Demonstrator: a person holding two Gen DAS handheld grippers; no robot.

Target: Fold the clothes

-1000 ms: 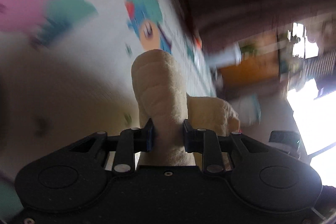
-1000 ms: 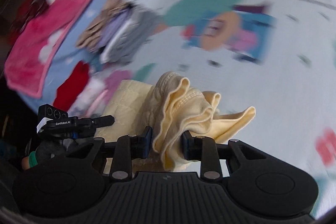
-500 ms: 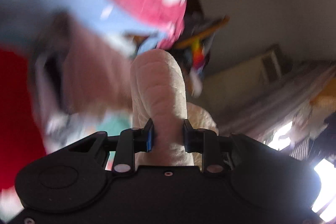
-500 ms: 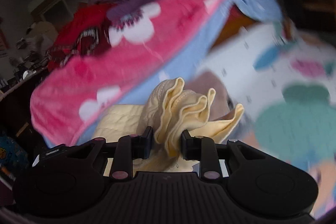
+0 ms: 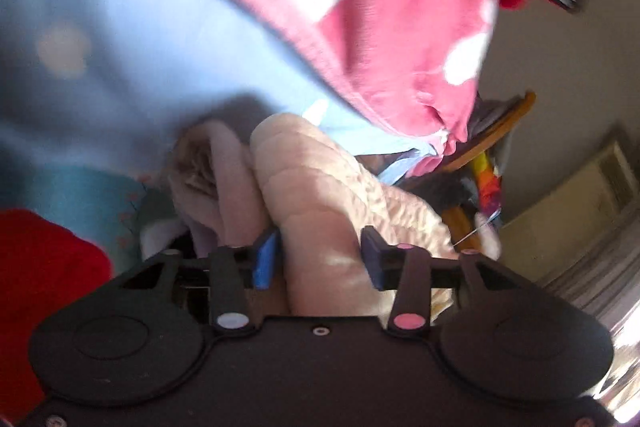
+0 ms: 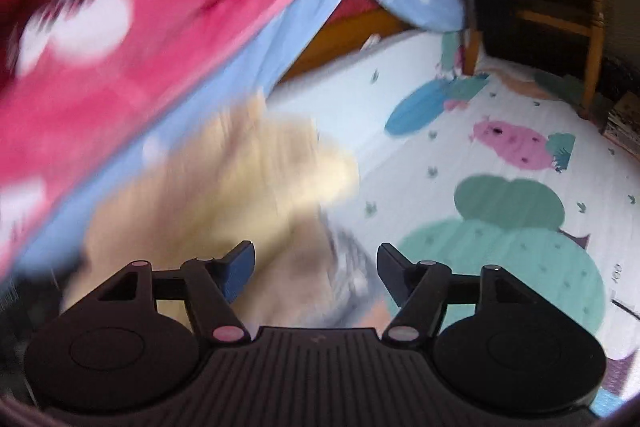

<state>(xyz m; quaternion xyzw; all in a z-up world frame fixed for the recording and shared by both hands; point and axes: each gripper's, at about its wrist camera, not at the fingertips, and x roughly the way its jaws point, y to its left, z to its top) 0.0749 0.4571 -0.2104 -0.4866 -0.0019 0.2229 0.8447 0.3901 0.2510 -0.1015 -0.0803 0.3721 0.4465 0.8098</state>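
Note:
A cream quilted garment [image 5: 320, 195] stands as a thick fold between the pads of my left gripper [image 5: 318, 259]. The jaws are opening, but the fabric still fills the gap and narrows where both pads touch it. In the right wrist view the same cream garment [image 6: 260, 187] is a blur just ahead of my right gripper [image 6: 316, 271] and free of it. Those jaws are opening wide with nothing between the pads. Under it, blurred grey striped fabric [image 6: 348, 267] lies on the mat.
A pink blanket with white spots [image 6: 140, 47] over a light blue sheet [image 6: 240, 75] hangs close on the left. A white play mat with cartoon shapes [image 6: 480, 187] spreads right. A wooden chair [image 6: 560, 7] stands at the back right. Red cloth [image 5: 40, 287] lies left.
Both grippers swung from the mat toward the pink blanket. The right gripper opened and let the cream garment go. The left jaws have widened around the fold.

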